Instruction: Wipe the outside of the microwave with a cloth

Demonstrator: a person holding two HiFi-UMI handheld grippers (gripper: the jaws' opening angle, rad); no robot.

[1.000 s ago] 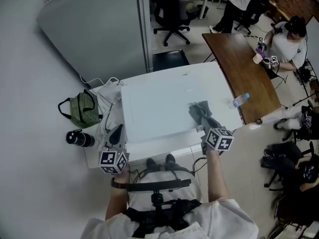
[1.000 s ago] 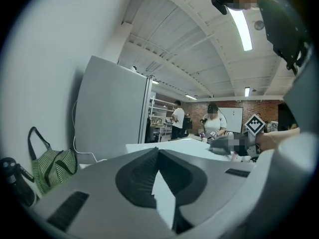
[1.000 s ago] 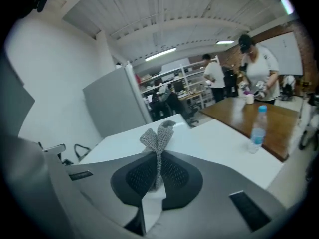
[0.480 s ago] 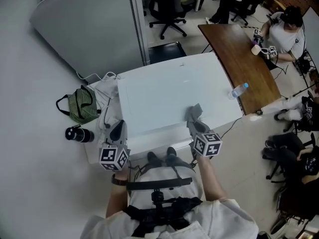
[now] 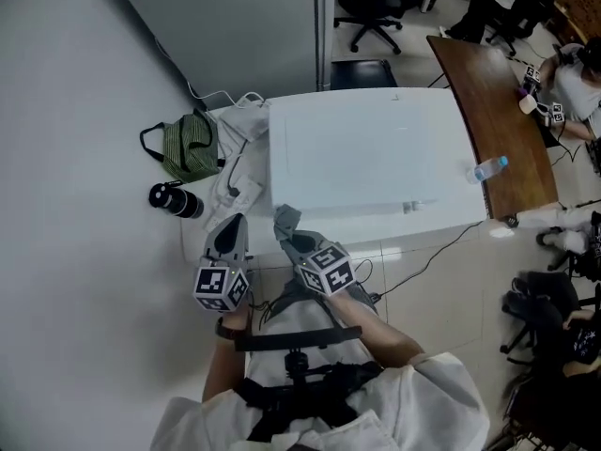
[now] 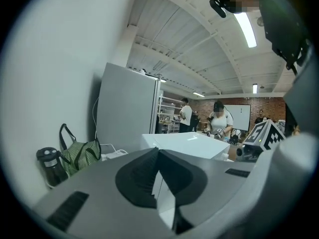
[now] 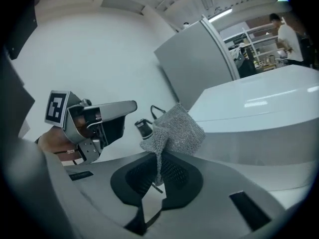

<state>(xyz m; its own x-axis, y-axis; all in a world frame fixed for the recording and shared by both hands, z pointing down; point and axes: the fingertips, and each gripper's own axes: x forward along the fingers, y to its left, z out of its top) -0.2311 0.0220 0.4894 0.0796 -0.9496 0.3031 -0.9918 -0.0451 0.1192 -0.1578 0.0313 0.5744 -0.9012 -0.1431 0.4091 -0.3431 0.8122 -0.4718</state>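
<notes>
Right gripper (image 5: 289, 236) is clamped on a grey cloth (image 5: 286, 221); in the right gripper view the cloth (image 7: 174, 131) sticks up out of the pinched jaws of the right gripper (image 7: 158, 159), bunched and loose at the top. The cloth is just beside the near left corner of the white microwave (image 5: 366, 153), off its top; can't tell if it touches the side. Left gripper (image 5: 228, 235) holds nothing, its jaws pressed together at the tips in the left gripper view (image 6: 158, 151). It sits just left of the right gripper, tips pointing toward the wall side. In the right gripper view it shows left of the cloth, with the microwave (image 7: 259, 113) filling the right. Clutter left of the microwave: white cables (image 5: 235, 172) lie against its left side, then a green striped bag (image 5: 183, 148), and a black flask (image 5: 174, 200) near the left gripper's tips. The same bag (image 6: 79, 156) and flask (image 6: 50, 166) are at the lower left of the left gripper view. A grey partition (image 5: 244, 26) stands behind the microwave, with an office chair (image 5: 371, 7) past it. A brown desk (image 5: 498, 111) runs along the microwave's right side, with a water bottle (image 5: 490, 168) lying at its near edge. A black cable (image 5: 441, 247) hangs off the near right corner. People (image 5: 573, 73) are at the desk's far end.
</notes>
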